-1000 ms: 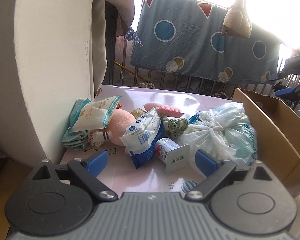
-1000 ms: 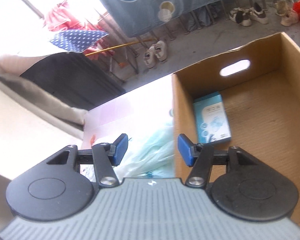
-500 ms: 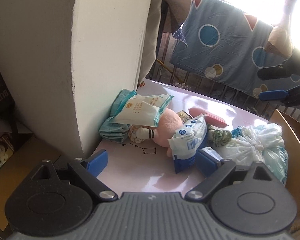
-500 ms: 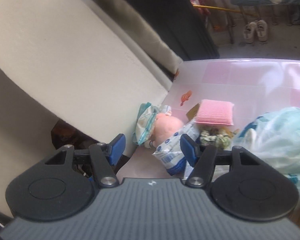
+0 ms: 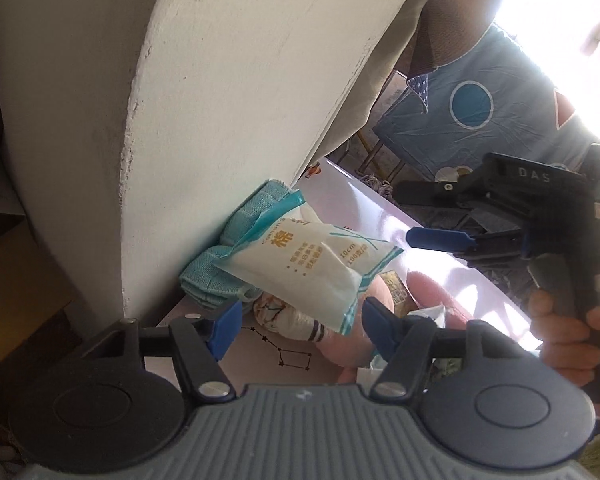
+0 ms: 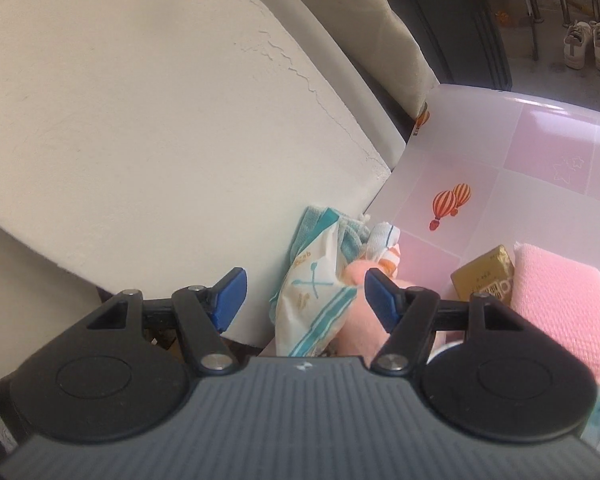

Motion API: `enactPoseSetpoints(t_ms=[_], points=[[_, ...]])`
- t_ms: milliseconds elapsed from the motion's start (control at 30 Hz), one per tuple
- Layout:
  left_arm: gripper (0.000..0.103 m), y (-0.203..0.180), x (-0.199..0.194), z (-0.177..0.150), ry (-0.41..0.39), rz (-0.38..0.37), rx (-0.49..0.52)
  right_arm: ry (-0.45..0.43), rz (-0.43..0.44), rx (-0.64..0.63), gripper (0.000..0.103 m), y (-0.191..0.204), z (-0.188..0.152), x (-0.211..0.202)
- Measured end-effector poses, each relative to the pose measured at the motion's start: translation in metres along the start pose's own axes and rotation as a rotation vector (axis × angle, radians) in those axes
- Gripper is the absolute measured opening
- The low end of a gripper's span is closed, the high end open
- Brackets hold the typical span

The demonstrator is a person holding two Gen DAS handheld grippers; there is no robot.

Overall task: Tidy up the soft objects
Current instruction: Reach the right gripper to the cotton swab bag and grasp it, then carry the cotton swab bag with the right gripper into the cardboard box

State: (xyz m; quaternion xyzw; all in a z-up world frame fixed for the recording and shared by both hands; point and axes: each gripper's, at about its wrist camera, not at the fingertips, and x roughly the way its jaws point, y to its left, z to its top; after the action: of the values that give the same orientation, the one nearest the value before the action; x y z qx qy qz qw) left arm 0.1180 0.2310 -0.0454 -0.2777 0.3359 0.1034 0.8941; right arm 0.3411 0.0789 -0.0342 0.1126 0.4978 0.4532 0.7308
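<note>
My left gripper (image 5: 296,326) has swung in on the cotton-swab packet (image 5: 316,264) atop the plush toy (image 6: 360,320) by the wall (image 5: 220,100); its fingers, just narrowing, stand spread without pinching. The right gripper (image 6: 302,294), widening, also arrives empty. Teal towel (image 5: 220,276) and pink sponge (image 6: 560,304) crowd close.

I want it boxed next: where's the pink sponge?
In the right wrist view, the pink sponge lies at the right edge of the table, beside a gold packet.

White-teal cotton pack (image 5: 316,264) atop teal towel (image 5: 224,264) — pink plush (image 6: 360,320) beside.
</note>
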Motion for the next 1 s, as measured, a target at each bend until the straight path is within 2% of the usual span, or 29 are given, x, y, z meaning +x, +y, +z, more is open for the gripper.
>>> enactPoseSetpoints(t_ms=[133,267,333,367,433,500,667,833,1000], points=[[0.064,0.003,0.021,0.007,0.034,-0.02,-0.038,0.031,0.029,0.046,0.065,-0.016,0.015,0.034],[0.052,0.005,0.039,0.007,0.078,-0.034,-0.077,0.104,0.041,0.048,0.065,-0.019,0.013,0.063],[0.046,0.006,0.046,0.006,0.098,-0.054,-0.095,0.147,0.028,0.032,0.059,-0.016,0.006,0.071],[0.042,0.005,0.048,0.005,0.101,-0.058,-0.097,0.156,0.013,0.009,0.052,-0.013,0.001,0.071],[0.041,0.003,0.049,0.004,0.105,-0.058,-0.091,0.162,0.009,-0.017,0.044,-0.008,-0.004,0.067],[0.036,0.001,0.05,0.002,0.105,-0.061,-0.088,0.169,0.021,-0.013,0.035,-0.005,-0.008,0.063],[0.018,-0.006,0.038,0.0,0.1,-0.089,-0.078,0.158,-0.01,-0.039,0.028,0.01,-0.019,0.049],[0.016,-0.017,0.005,-0.002,0.068,-0.13,-0.034,0.131,-0.011,-0.011,0.021,0.022,-0.032,0.02],[0.016,-0.044,-0.03,-0.009,0.047,-0.175,0.044,0.08,0.002,0.034,0.02,0.029,-0.052,-0.027]])
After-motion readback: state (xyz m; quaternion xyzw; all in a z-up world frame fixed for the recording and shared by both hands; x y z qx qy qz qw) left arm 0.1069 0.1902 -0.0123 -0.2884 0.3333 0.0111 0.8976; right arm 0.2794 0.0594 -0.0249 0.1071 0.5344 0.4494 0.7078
